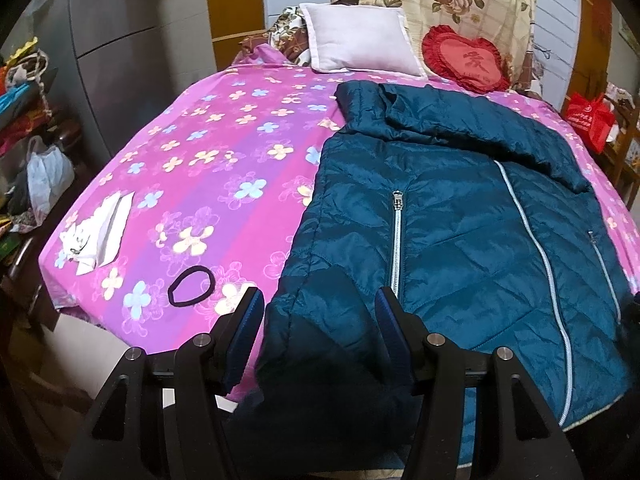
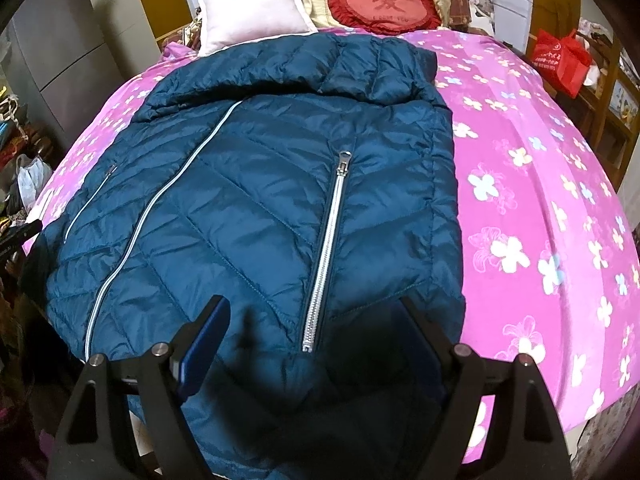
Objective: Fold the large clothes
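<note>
A teal quilted jacket (image 1: 460,232) lies front-up on the pink flowered bed (image 1: 220,160), collar towards the pillows, a sleeve folded across its chest. My left gripper (image 1: 320,304) hovers at the jacket's near left hem. Its jaws are partly apart and straddle the jacket's edge, and a thin strip of sheet shows beside the left pad (image 1: 244,340). In the right wrist view the jacket (image 2: 260,200) fills the middle. There my right gripper (image 2: 316,312) stands wide open over the hem, around the lower end of a silver zipper (image 2: 326,256), gripping nothing.
A black hair tie (image 1: 190,288) and a folded white paper (image 1: 100,232) lie on the sheet left of the jacket. A white pillow (image 1: 360,38) and a red heart cushion (image 1: 464,60) sit at the head. A red bag (image 2: 560,62) and clutter flank the bed (image 2: 540,200).
</note>
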Tool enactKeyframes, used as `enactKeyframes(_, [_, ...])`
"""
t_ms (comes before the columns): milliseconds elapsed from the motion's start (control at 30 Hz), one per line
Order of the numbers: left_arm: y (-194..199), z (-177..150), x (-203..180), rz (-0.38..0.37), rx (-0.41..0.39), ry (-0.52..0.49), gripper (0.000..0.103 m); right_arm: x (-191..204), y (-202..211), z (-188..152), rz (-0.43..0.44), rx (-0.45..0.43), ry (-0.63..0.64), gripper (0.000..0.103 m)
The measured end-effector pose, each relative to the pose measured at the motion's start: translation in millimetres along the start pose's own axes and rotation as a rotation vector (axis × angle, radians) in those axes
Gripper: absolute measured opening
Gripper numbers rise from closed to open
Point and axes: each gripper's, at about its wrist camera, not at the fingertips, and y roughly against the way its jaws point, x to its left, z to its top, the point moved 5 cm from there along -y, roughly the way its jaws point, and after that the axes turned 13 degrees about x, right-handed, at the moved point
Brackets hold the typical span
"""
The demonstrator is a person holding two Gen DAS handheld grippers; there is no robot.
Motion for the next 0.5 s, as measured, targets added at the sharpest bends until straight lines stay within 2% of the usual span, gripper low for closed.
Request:
enactKeyframes(167, [-3.5,0.2,22.5,-0.108,0.058,0.059,0.039,-7.4,9.8,-5.9,-0.024,-0.001,0.013,0.086])
enactKeyframes(367, [-17.3,-7.7,32.6,-0.124,0.113,0.073,0.039,-36.9,16.4,-19.4,-0.048,0.018,-0.035,0.087])
enactKeyframes(500, [-27.5,-10.3,39.0,-0.184,0.154,0.115,0.039,-59.9,19.6,-28.0,-0.043,0.030,-0.084,0.087])
